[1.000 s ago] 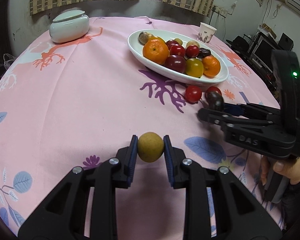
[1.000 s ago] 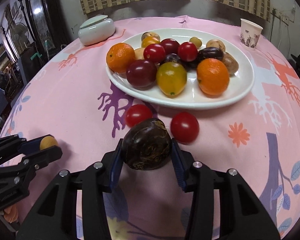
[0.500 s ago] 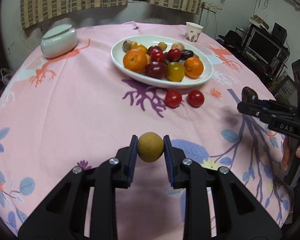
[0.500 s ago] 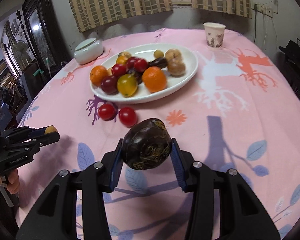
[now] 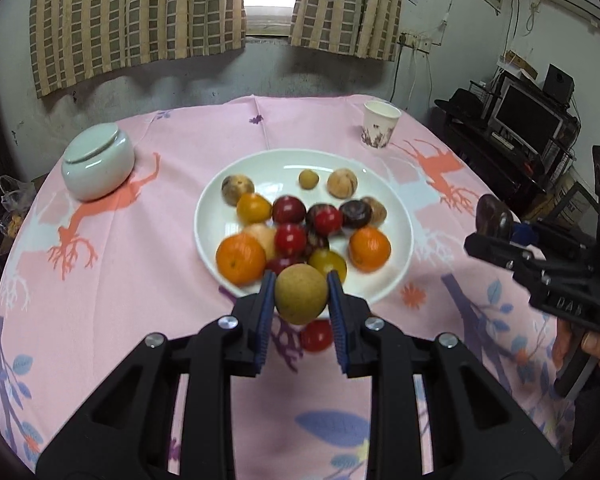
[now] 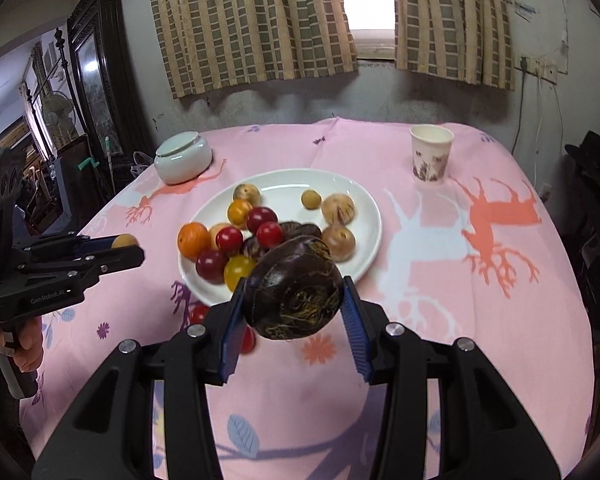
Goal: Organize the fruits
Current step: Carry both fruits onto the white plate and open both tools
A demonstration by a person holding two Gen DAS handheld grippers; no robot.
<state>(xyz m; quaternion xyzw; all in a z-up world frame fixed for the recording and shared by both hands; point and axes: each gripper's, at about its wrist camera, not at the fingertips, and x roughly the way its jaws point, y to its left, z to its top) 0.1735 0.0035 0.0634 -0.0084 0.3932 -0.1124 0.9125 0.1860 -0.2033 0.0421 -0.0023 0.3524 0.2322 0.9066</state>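
Note:
My left gripper point(image 5: 301, 300) is shut on a small round tan fruit point(image 5: 301, 294), held in the air above the near rim of the white plate point(image 5: 400, 216). My right gripper point(image 6: 294, 300) is shut on a dark purple-brown round fruit point(image 6: 294, 294) with rootlets, raised above the table on the plate's right side. The plate point(image 6: 368, 204) holds several oranges, red and dark tomatoes and brown fruits. A red tomato point(image 5: 316, 336) lies on the cloth below the plate, partly hidden by the fingers. The right gripper point(image 5: 496, 224) also shows at the right of the left wrist view.
A pink patterned cloth point(image 5: 140, 320) covers the round table. A pale lidded jar point(image 5: 98, 168) stands at the back left, a paper cup point(image 5: 380, 124) at the back right. Shelves with electronics point(image 5: 528, 116) stand right of the table; a hand point(image 6: 24, 340) grips the left tool.
Both grippers have risen and drawn back from the table with their fruits still held. The plate now appears farther away and nearer the middle of each view.

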